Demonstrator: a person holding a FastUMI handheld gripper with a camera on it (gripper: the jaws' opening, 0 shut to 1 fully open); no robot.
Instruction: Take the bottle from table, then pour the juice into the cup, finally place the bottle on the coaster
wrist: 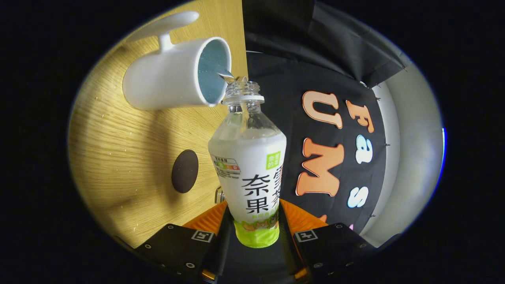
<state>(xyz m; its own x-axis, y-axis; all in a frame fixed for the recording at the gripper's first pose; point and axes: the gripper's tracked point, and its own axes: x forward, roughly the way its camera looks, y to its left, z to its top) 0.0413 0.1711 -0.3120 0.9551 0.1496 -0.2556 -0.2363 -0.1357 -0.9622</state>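
My gripper (pixel 252 221) is shut on the lower body of a clear plastic bottle (pixel 248 165) with a white and green label. The bottle has no cap and is tipped over, its open neck (pixel 242 92) at the rim of a white mug (pixel 173 77) standing on the wooden table (pixel 118 150). A thin stream of clear liquid (pixel 225 75) runs from the neck into the mug. A round dark brown coaster (pixel 185 171) lies flat on the table, beside the bottle and nearer to my fingers than the mug.
The mug's handle (pixel 165 25) points away from the bottle. The table's edge (pixel 244 43) runs just behind the mug, with the black booth cloth (pixel 300 71) and a grey wall (pixel 410 150) beyond it.
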